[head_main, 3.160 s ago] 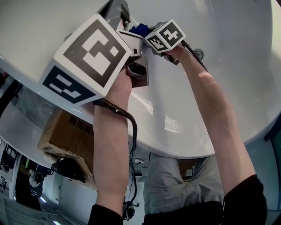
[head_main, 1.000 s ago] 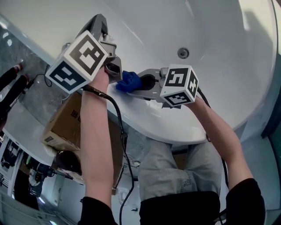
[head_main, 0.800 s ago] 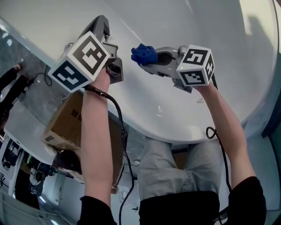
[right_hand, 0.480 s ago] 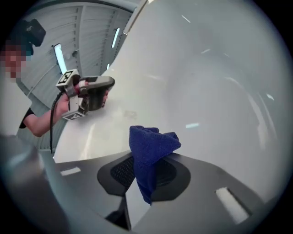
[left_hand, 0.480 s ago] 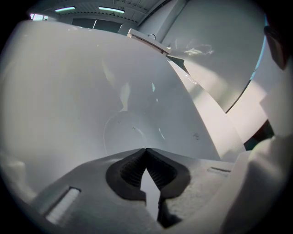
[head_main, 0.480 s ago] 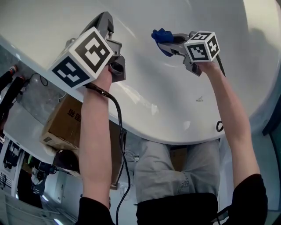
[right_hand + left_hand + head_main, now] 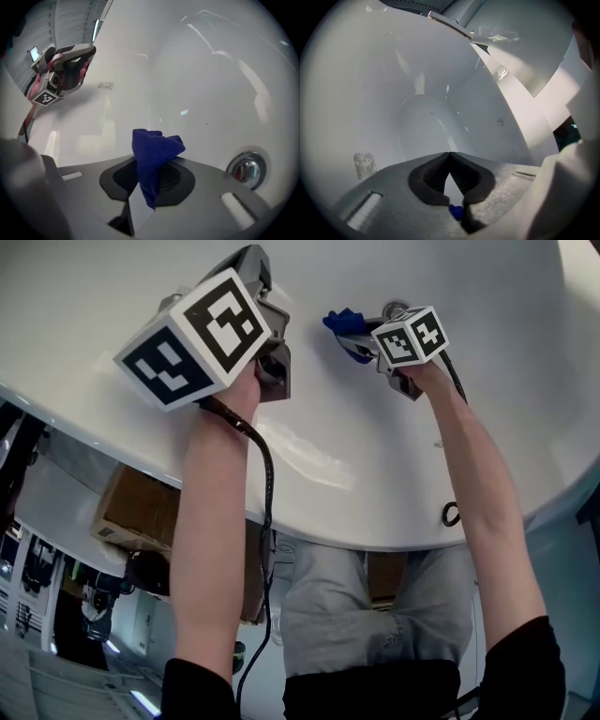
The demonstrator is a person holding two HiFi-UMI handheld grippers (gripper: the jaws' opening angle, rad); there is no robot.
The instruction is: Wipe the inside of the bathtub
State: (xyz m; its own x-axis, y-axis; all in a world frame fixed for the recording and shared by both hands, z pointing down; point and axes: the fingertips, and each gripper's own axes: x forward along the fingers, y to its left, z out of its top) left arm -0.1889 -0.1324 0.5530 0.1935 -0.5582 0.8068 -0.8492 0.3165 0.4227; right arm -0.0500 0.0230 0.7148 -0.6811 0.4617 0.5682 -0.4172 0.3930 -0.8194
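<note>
Our right gripper [image 7: 347, 326] pinches the blue cloth [image 7: 154, 147], which sits at twelve o'clock in the head view, against the bathtub [image 7: 487, 381] wall; the drain [image 7: 246, 169] lies at the cloth's four o'clock; our left gripper [image 7: 449, 161], at its nine o'clock, is pressed together on nothing; we judge a hard stroke could pull the thinly held cloth free, so bare jaws scrape enamel; no writing is legible, only patterns on the marker cubes [image 7: 199, 338].
</note>
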